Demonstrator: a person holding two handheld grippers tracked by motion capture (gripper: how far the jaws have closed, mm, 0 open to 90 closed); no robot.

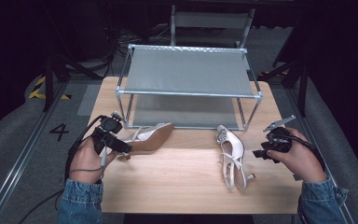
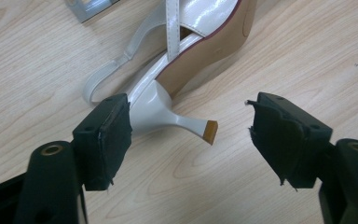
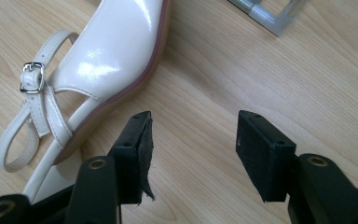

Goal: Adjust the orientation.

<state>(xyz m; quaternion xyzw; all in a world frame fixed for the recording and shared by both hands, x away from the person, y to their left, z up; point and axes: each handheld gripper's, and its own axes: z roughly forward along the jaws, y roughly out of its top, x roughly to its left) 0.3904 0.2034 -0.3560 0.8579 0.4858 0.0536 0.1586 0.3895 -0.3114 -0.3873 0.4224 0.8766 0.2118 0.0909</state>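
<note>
Two cream high-heeled sandals lie on the wooden table [image 1: 182, 177]. The left sandal [image 1: 150, 136] lies on its side, tan sole showing, in front of the shelf rack. Its heel [image 2: 177, 122] points between the jaws of my left gripper [image 2: 190, 140], which is open around it without touching. The right sandal [image 1: 231, 156] rests upright with its heel toward the person. My right gripper [image 3: 192, 151] is open just right of that sandal [image 3: 107, 60], with bare table between its jaws. In the high view, the left gripper [image 1: 114, 144] and right gripper [image 1: 265, 151] are each held in a hand.
A two-level metal shelf rack with grey fabric shelves [image 1: 189, 72] stands at the back of the table. A rack foot [image 3: 265, 14] lies beyond the right gripper, another corner [image 2: 86, 8] beyond the left. Bare wood lies in front of the sandals.
</note>
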